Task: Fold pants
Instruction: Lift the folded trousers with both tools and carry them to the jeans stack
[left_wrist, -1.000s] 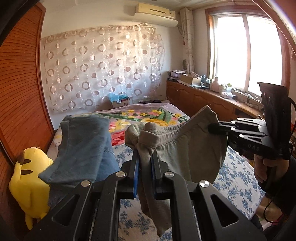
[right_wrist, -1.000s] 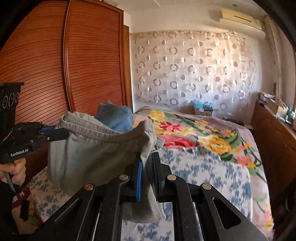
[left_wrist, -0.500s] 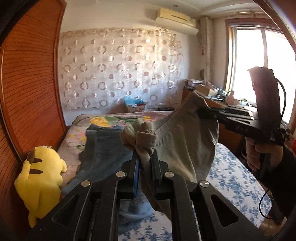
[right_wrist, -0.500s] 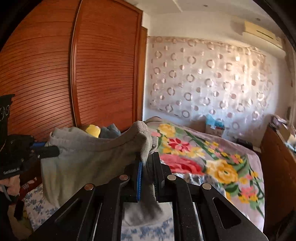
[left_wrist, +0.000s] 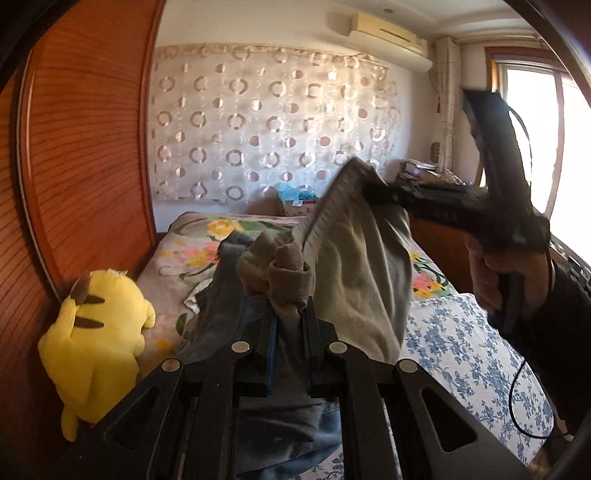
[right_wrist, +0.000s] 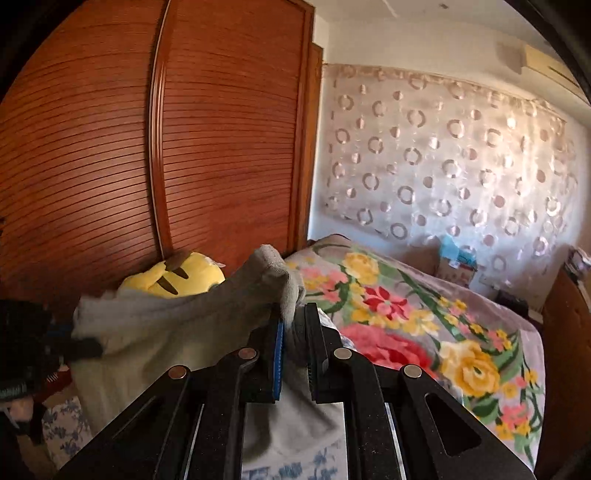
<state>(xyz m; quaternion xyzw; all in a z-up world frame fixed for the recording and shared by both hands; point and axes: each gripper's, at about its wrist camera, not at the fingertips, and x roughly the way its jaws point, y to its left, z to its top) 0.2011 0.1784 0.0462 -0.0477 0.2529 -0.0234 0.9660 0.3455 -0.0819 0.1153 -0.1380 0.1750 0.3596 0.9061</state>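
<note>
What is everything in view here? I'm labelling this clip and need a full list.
pants: 1, grey, held up over the bed between both claws
jeans: 1, blue, lying on the bed under the pants
plush: 1, yellow, at the bed's edge against the wardrobe
bed: 1, floral blanket over blue-flowered sheet
wardrobe: 1, reddish wood, slatted doors, beside the bed
curtain: 1, pale with rings, on the far wall
air conditioner: 1, cream, above the curtain
window: 1, bright, on the side wall
left claw: 1, black, shut on the pants' edge
right claw: 1, black, shut on the pants' other edge
hand: 1, gripping the right claw's handle
</note>
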